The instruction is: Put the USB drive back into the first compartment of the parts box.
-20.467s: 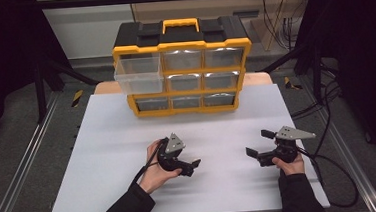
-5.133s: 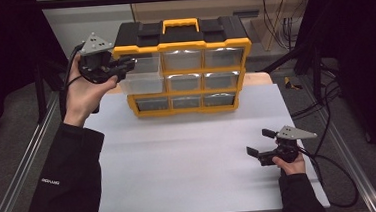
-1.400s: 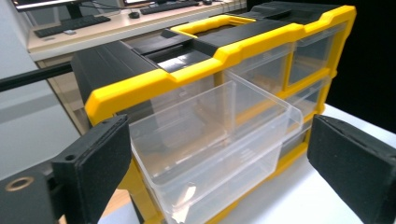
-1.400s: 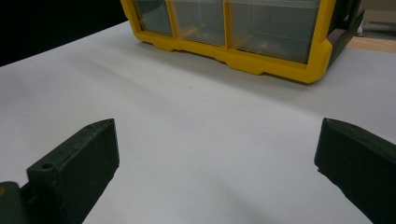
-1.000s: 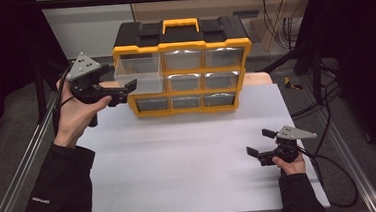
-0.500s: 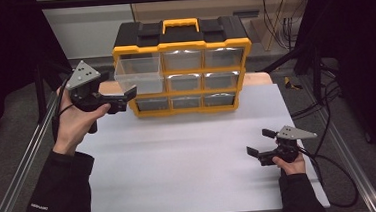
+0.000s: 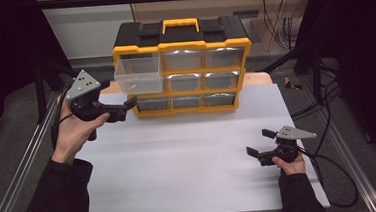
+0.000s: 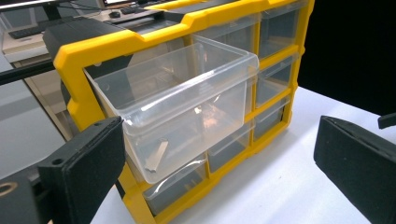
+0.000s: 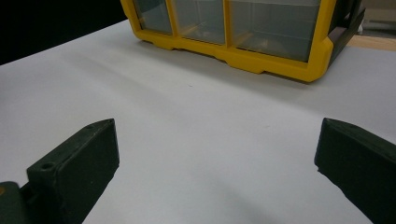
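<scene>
The drawer [image 8: 180, 105], top left in the yellow cabinet [image 7: 183, 66], stands pulled out, a small pale piece lying on its floor. The left gripper [image 7: 121, 109] hovers just in front of and below it, jaws wide, the drawer apart from them and between their lines. The right gripper [image 7: 260, 143] rests on the table [image 7: 189, 151], jaws wide, well apart from the cabinet.

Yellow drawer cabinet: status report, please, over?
Left gripper open, beside the pulled-out clear plastic drawer. Right gripper open, resting on white table. Nothing in between.
</scene>
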Demonstrator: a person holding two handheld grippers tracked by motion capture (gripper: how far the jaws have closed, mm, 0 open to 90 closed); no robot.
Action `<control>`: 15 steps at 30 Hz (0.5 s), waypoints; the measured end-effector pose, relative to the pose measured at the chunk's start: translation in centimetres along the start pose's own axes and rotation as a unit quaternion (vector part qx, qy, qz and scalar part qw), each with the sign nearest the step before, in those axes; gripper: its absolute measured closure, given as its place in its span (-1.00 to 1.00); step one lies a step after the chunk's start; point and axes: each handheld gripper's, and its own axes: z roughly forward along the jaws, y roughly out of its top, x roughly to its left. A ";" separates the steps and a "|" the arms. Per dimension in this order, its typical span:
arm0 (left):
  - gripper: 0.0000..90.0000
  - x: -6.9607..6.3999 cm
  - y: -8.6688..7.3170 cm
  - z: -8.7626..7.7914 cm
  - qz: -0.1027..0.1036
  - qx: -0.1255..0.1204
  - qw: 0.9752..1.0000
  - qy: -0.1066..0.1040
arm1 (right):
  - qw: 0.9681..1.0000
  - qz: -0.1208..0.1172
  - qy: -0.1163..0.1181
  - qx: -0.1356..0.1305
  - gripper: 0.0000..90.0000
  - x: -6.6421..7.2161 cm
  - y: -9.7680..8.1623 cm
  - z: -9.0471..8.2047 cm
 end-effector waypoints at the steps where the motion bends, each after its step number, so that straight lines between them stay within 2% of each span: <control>1: -0.96 0.0 -0.1 0.0 0.000 0.000 1.000 -0.001 | 1.000 0.000 0.000 0.000 -0.99 0.0 0.0 0.0; 10: -0.96 -0.2 -1.3 0.2 -0.004 0.002 1.000 -0.006 | 1.000 0.000 -0.001 0.002 -0.99 0.0 0.0 0.0; 11: -0.96 -0.2 -1.4 0.2 0.002 0.000 1.000 -0.004 | 1.000 0.000 -0.001 0.002 -0.99 0.0 0.0 0.0; 15: -0.97 -0.4 -1.9 0.5 0.002 0.005 1.000 -0.010 | 1.000 0.000 -0.001 0.002 -0.99 0.0 0.0 0.0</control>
